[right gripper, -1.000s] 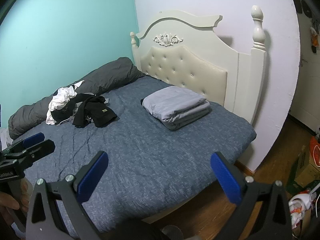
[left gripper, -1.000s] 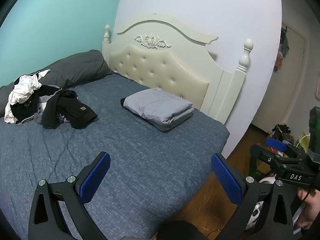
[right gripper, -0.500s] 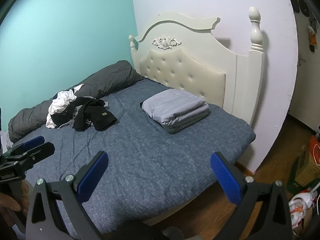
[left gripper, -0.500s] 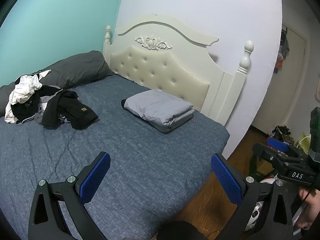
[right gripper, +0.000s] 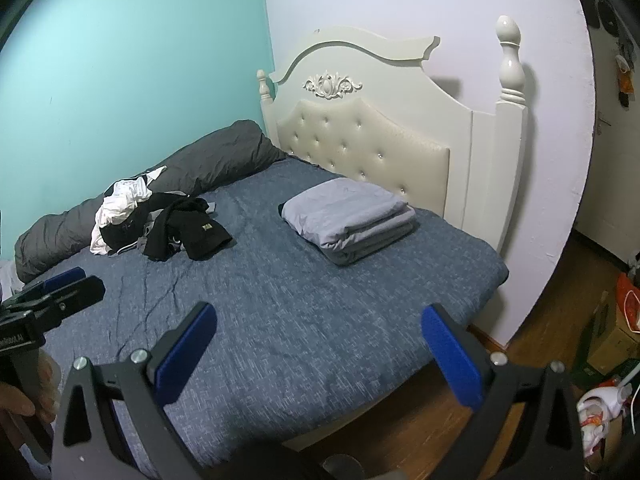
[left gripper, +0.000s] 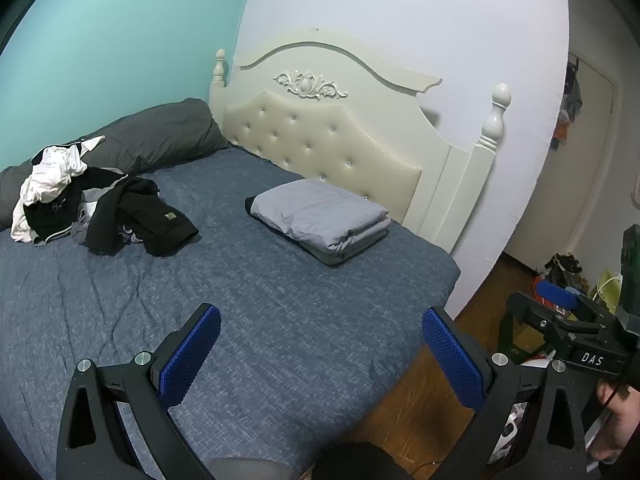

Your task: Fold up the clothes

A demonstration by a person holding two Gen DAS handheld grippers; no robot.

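Note:
A heap of unfolded clothes point(left gripper: 92, 208) point(right gripper: 160, 224), black, white and grey, lies at the far left of the blue bed point(left gripper: 260, 320) point(right gripper: 300, 312). A folded grey stack point(left gripper: 324, 216) point(right gripper: 352, 220) rests near the headboard. My left gripper point(left gripper: 320, 352) hovers open above the bed's near edge, nothing between its blue pads. My right gripper point(right gripper: 320, 352) is open too, held over the bed's near corner, far from the heap. Each gripper shows at the edge of the other's view, held in a hand.
A dark grey rolled duvet point(left gripper: 140, 140) lies along the teal wall. The cream headboard point(left gripper: 340, 132) with posts stands at the back. Wooden floor point(right gripper: 540, 320) lies right of the bed, with boxes and clutter point(right gripper: 612, 332) by a doorway.
Both views have shifted slightly; the bed and clothes appear a little closer to the right gripper. Both grippers stay open and the clothes have not moved.

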